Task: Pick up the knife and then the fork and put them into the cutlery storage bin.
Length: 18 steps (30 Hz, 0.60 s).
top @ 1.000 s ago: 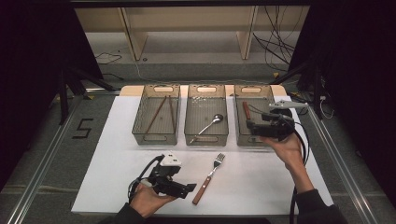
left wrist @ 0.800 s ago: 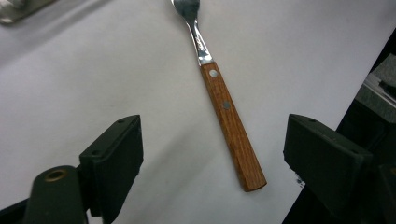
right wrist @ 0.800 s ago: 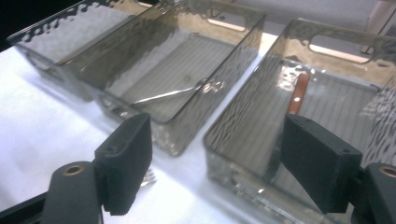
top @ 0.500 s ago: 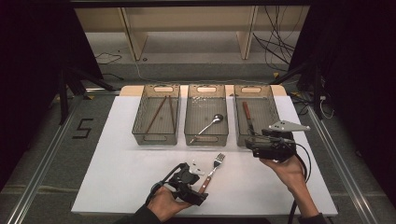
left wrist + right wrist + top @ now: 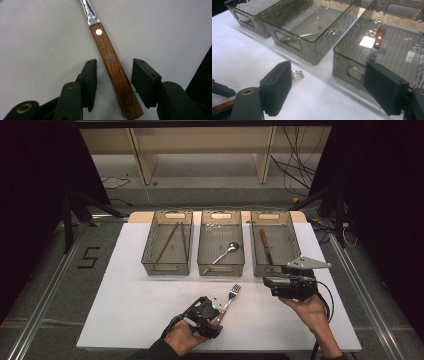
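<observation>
Nearest to me on the white worktop [image 5: 130, 305], my left gripper [image 5: 113, 82] is down over the fork [image 5: 227, 300], its fingers [image 5: 90, 80] standing either side of the wooden handle; they have just been closing in, yet a gap shows on both sides in the left gripper view, so they are not clamped on it. That fork lies flat on the worktop in front of the middle bin, handle toward me, tines pointing away. My right gripper [image 5: 270, 285] hangs to the right of it, just before the right-hand bin, its fingers [image 5: 277, 87] spread wide with nothing between them; in the right gripper view the fork tines peek out beside one of them. Farther off stand three smoky clear bins in a row, side by side. Inside the left bin [image 5: 149, 252] lie chopsticks [image 5: 169, 241], slanted along its floor. Across the floor of the middle bin [image 5: 202, 250] rests a spoon [image 5: 225, 252], bowl away from me. On the ribbed floor of the right bin [image 5: 295, 245] lies a knife [image 5: 265, 246] with a wooden handle.
</observation>
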{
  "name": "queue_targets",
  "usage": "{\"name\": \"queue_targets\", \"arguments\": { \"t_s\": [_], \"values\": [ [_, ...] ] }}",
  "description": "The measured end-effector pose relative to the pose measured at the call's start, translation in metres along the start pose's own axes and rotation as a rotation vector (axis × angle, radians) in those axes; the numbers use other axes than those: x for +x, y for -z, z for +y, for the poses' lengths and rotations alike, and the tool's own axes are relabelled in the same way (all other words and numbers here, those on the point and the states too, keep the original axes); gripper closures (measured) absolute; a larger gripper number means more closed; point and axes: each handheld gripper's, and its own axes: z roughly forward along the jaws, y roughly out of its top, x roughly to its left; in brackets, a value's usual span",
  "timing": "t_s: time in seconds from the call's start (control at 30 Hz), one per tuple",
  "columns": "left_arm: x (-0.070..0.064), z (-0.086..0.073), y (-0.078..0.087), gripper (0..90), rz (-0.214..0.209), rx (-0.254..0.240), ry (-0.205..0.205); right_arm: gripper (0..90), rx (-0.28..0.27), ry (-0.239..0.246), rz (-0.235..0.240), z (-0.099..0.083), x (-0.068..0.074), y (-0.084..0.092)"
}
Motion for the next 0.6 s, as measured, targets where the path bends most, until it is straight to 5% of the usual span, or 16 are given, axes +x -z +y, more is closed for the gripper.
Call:
{"name": "queue_targets", "arguments": {
  "t_s": [0.27, 0.6],
  "values": [
    [-0.004, 0.007, -0.001, 65.3, 0.022, 0.033, -0.022, 23.6, 0.002, 0.012, 0.002, -0.001, 0.003, 0.001],
    [0.014, 0.006, 0.001, 74.9, -0.009, 0.061, 0.014, 24.2, -0.001, 0.007, 0.007, -0.002, 0.002, 0.002]
  ]
}}
